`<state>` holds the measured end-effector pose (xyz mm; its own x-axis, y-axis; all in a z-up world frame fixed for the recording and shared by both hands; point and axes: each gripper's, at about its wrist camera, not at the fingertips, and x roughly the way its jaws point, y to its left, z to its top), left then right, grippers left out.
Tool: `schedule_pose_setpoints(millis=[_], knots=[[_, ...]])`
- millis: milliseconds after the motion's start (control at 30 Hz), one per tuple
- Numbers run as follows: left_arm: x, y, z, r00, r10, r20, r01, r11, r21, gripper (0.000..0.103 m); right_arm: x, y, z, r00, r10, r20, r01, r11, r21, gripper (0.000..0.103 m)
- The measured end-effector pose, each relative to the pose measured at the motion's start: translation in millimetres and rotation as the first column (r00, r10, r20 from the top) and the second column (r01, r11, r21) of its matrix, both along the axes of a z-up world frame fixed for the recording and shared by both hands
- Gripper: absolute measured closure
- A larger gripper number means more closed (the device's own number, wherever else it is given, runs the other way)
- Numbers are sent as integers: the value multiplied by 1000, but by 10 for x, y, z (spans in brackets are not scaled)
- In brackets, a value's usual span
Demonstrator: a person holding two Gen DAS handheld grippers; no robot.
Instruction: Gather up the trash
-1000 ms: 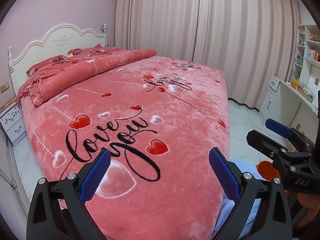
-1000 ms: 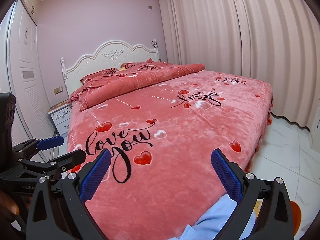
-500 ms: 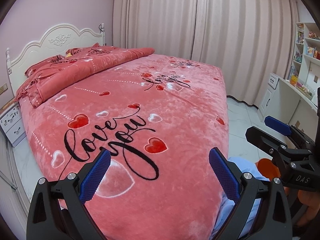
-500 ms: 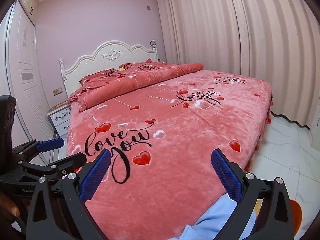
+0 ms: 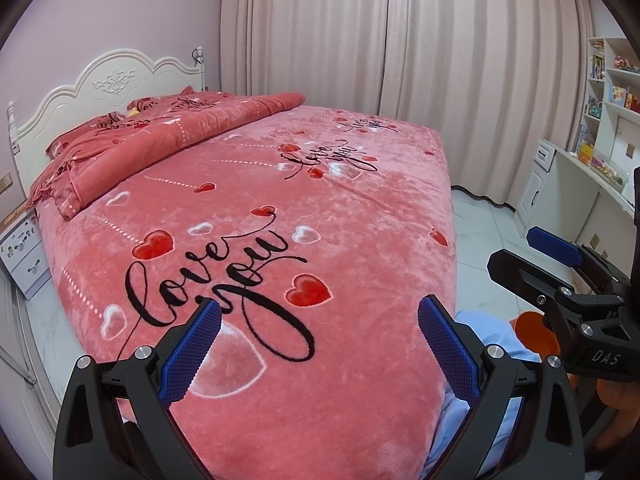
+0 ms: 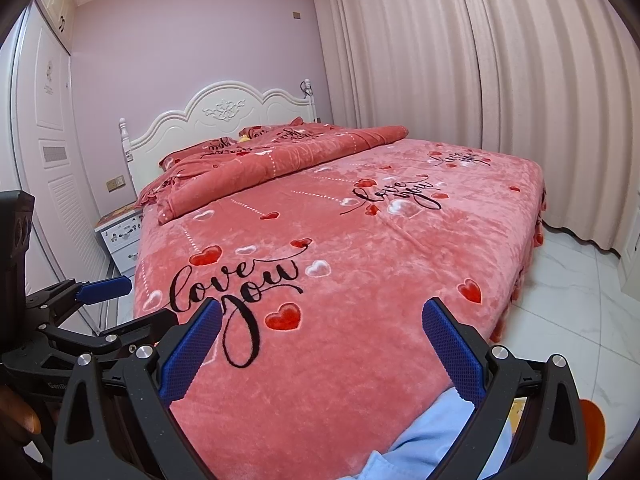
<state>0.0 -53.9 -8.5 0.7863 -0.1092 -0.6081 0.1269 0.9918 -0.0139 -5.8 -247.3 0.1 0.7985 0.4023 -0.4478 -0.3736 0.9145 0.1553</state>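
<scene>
Plush cloth, matt plastic, polished stone.
Covering the bed (image 5: pixel 280 208), a velvety pink fleece blanket (image 6: pixel 360 240) with soft nap; at 12 o'clock, pleated matt cloth curtains (image 5: pixel 400 40); at 10 o'clock, a glossy white carved headboard (image 6: pixel 224 116); at 4 o'clock, shiny marble-look floor tiles (image 6: pixel 572 300). On each tool (image 5: pixel 318 344) (image 6: pixel 322 346), matt black plastic, bright metal screws, rough-textured blue pads (image 5: pixel 192 354).

The bed (image 5: pixel 280 208) fills the space ahead; bare floor (image 6: pixel 568 292) lies along its curtain side.

Bedspread (image 5: pixel 248 216): "love you" is stitched in black script, repeated toward the far edge.
Right gripper (image 5: pixel 520 258): "DAS" is printed on its body.
Left gripper (image 6: pixel 116 306): "Gen…" is partly read.
</scene>
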Motion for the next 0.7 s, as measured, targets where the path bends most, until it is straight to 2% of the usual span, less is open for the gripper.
schedule_pose_setpoints(millis=[700], knots=[[77,12,-67,1000,-19,-20,19,1000,5,6,45,19,-30,1000,-9,-11,9,1000,6,5]])
